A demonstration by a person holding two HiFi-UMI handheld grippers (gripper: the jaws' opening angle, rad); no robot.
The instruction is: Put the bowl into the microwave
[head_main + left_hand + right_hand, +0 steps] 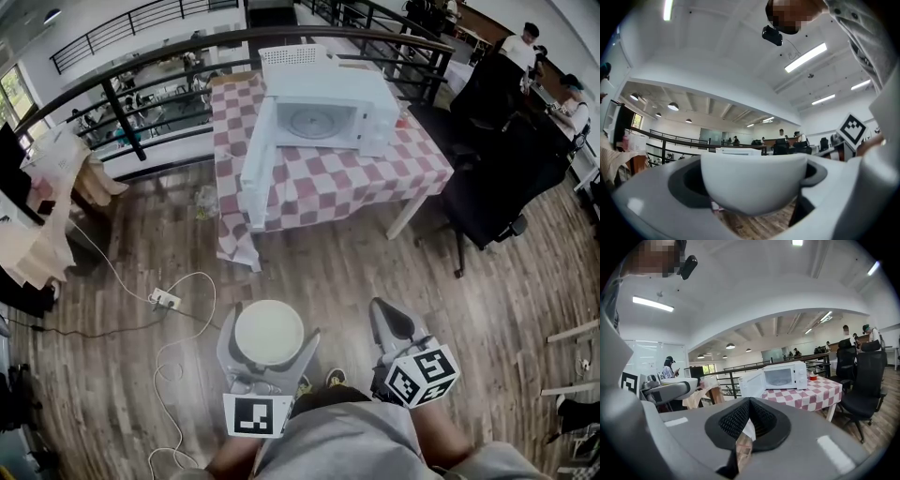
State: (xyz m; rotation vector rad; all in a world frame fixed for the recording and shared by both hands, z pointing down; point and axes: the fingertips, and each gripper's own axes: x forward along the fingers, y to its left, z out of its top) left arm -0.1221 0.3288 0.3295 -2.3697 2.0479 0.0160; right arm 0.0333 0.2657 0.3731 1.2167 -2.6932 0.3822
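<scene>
Closest in, the left claw (269, 349) has its two jaws clamped round the one white bowl (268, 330), one jaw on either side of the wall, and it carries the bowl upright with the rim level, which looks like the sensible way to walk it across a room without tipping. The left gripper view confirms it: the bowl (754, 180) fills the gap between the jaws, seated in the dark pads. Beside it, the right claw (398, 330) has nothing in it, and its own view shows the ribbed pads (736, 420) pressed together with only a sliver of floor visible below them. So that's two claws, one loaded and one spare, the spare probably kept free for the door. Both hang low in front of the person, well apart from the target, with a stretch of bare wood floor (356, 272) between. Farther out stands a single desk (403, 169) under a red-and-white checked cloth, and on it the single white microwave (323, 112). Its door (258, 164) is swung fully open toward the left side, and the round turntable (314, 120) inside is bare, so the cavity looks ready to receive the bowl. A dark office chair (497, 178) sits just right of the desk, and a curved black railing (141, 75) runs behind. My read is that the job is at the carry stage, with the approach and the placing yet to come.
</scene>
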